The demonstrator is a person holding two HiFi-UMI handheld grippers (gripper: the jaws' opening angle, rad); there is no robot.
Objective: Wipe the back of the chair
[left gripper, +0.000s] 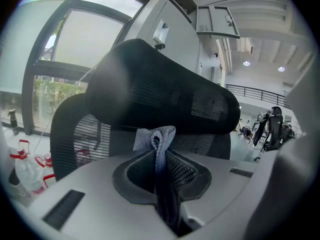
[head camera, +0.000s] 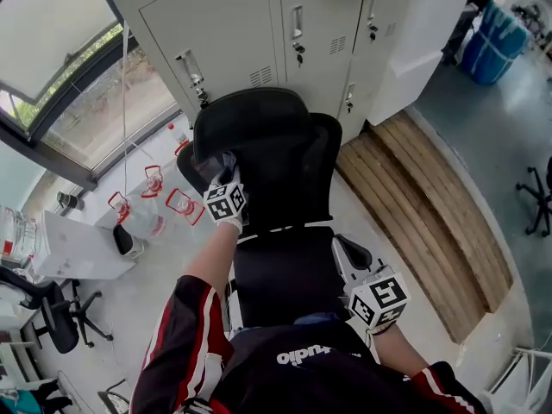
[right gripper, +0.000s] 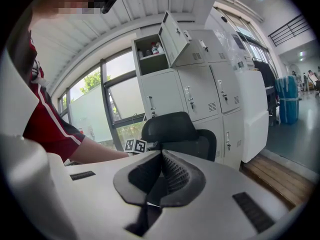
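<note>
A black mesh office chair [head camera: 289, 179] faces away from me, its headrest [head camera: 250, 121] at the top. My left gripper [head camera: 222, 179] is shut on a blue-grey cloth [head camera: 227, 164] and holds it against the left side of the chair back, just under the headrest. In the left gripper view the cloth [left gripper: 156, 136] sticks up from the left gripper [left gripper: 159, 156], with the headrest [left gripper: 160, 89] close ahead. My right gripper [head camera: 348, 259] hangs low beside the seat's right side. Its jaws [right gripper: 161, 156] are shut and hold nothing, and the chair [right gripper: 180, 131] stands well beyond them.
Grey lockers [head camera: 293, 33] stand right behind the chair, one upper door open [right gripper: 172, 34]. A wooden platform [head camera: 423, 205] lies to the right. Plastic bottles with red handles [head camera: 155, 197] and a white box [head camera: 78, 253] sit on the floor at the left, under a window [head camera: 60, 67].
</note>
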